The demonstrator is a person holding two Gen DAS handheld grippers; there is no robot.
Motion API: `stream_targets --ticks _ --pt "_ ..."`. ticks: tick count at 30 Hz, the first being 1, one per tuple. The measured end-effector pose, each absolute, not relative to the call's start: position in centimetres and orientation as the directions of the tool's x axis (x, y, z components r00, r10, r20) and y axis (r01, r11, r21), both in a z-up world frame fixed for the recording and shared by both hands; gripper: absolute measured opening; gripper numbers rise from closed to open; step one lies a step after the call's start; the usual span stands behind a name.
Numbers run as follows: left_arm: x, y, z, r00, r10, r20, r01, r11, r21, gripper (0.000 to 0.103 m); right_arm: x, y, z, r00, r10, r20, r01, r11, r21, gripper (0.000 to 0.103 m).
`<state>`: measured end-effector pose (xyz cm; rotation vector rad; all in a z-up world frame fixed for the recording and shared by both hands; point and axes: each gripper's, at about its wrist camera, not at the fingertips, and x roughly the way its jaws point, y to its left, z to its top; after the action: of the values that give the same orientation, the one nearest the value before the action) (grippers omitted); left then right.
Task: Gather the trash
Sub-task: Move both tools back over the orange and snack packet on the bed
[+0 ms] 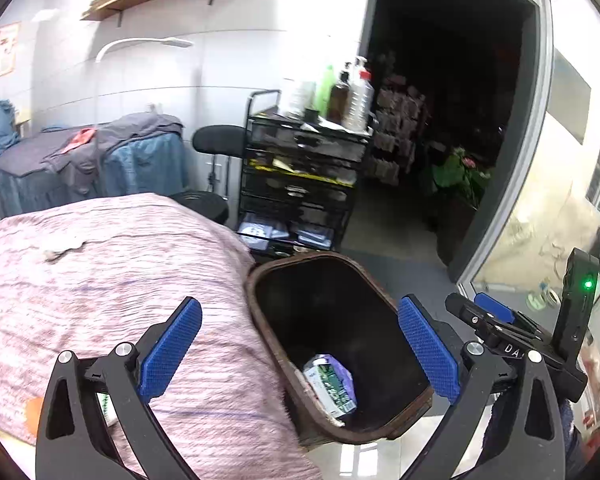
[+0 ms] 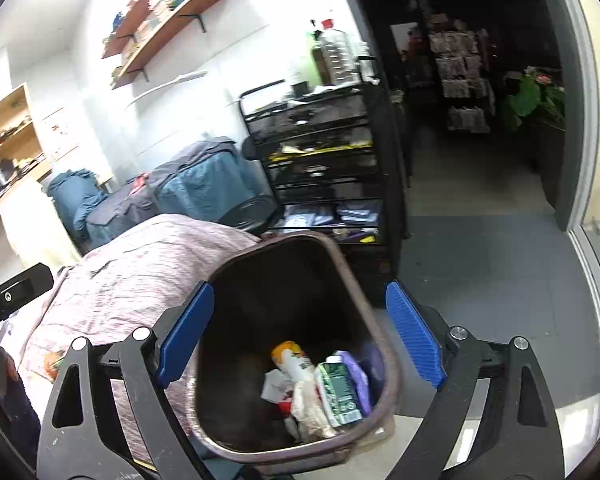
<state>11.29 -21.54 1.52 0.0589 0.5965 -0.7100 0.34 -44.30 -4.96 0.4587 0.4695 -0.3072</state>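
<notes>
The only writing that reads is "DA" on the black body at the lower right of the left wrist view. The brown trash bin (image 2: 296, 360) fills the lower centre, holding a green carton (image 2: 338, 394), an orange-capped bottle (image 2: 292, 360) and crumpled wrappers (image 2: 308, 408). The right gripper (image 2: 300, 336) and left gripper (image 1: 300, 352) hang above it, jaws spread wide and empty, beside the pink-covered bed (image 1: 100, 280).

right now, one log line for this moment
left gripper: open, empty | right gripper: open, empty | bin: holds carton, bottle
</notes>
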Motion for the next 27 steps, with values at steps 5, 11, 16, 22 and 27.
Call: stream_targets --ticks 5,11,16,22,27 --pt "11.4 -18.1 1.5 0.655 -0.537 -0.531 0.566 0.815 -0.127 0.097 1.3 -41.6 -4.0 0.877 -0.129 -0.463 0.31 0.888 0.339 0.094" --pt "11.7 -13.1 1.3 0.705 -0.471 -0.531 0.473 0.87 -0.143 0.097 2.5 -37.5 -2.4 0.915 -0.081 -0.396 0.213 0.928 0.305 0.097" --pt "11.8 -8.9 1.1 0.751 -0.392 -0.531 0.389 0.913 -0.125 0.097 4.1 -34.6 -1.1 0.924 -0.049 -0.379 0.162 0.948 0.274 0.097" --pt "11.9 -4.0 0.3 0.771 -0.296 -0.565 0.294 0.951 -0.097 0.097 7.2 -30.8 -0.1 0.9 0.085 -0.428 0.038 0.962 0.27 0.097" --pt "12.3 -0.3 -0.8 0.746 -0.225 -0.627 0.237 0.969 -0.065 0.097 10.2 -26.7 -0.3 0.826 0.233 -0.514 -0.111 0.96 0.257 0.097"
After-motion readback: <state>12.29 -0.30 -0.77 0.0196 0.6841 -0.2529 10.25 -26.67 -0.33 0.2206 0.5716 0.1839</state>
